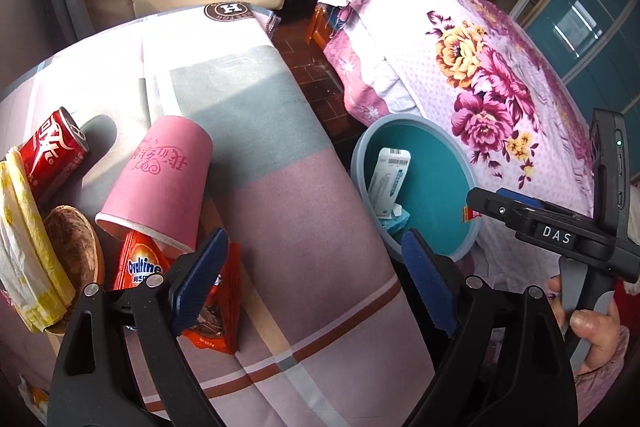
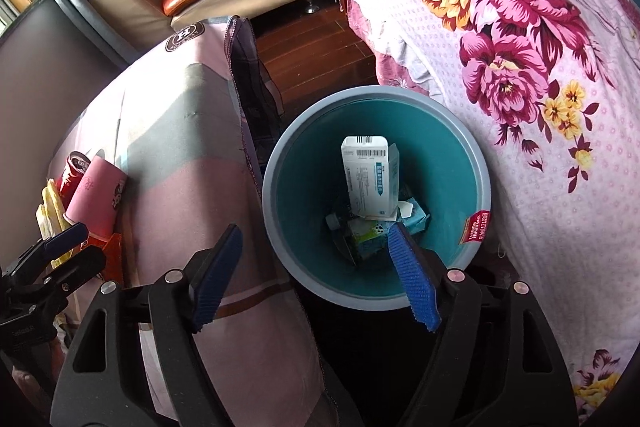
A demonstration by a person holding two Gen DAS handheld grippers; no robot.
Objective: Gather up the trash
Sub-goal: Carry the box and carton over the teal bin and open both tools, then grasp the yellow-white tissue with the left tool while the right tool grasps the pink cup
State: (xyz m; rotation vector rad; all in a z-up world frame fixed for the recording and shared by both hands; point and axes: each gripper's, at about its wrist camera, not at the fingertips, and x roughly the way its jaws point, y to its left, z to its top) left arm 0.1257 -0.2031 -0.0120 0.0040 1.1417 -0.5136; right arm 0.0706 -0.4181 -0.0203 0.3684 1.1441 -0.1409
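Left gripper [image 1: 316, 283]: jaws standing wide apart with nothing between them, hovering over the patterned tablecloth [image 1: 280, 155] just beside the litter pile, the teal trash bin [image 1: 432, 187] off to its other side
Right gripper [image 2: 316, 275]: jaws spread and empty, hanging right over the near rim of the teal trash bin [image 2: 304, 187]
Teal trash bin: sitting on the floor between the table and the floral bedspread [image 2: 520, 67], already holding a white medicine box [image 2: 366, 179] and crumpled cartons
Pink paper cup [image 1: 160, 183]: lying on its side on the table, mouth facing the left gripper; judged light and easily crushed, so a gentle pinch across the rim or mid-wall is looking best
Ovaltine sachet [image 1: 140, 263]: lying at the cup's mouth, farther from the bin than the left gripper; thin, floppy and probably slick, so pinching a raised edge seems wise
Red drink can [image 1: 52, 151]: lying beyond the cup, well apart from the bin; stiff but prone to rolling, best gripped across its body
Yellow-and-white wrapper [image 1: 24, 239]: resting farthest from the bin, against a brown bowl-like item [image 1: 76, 247]; soft and compressible, any fold offering a hold
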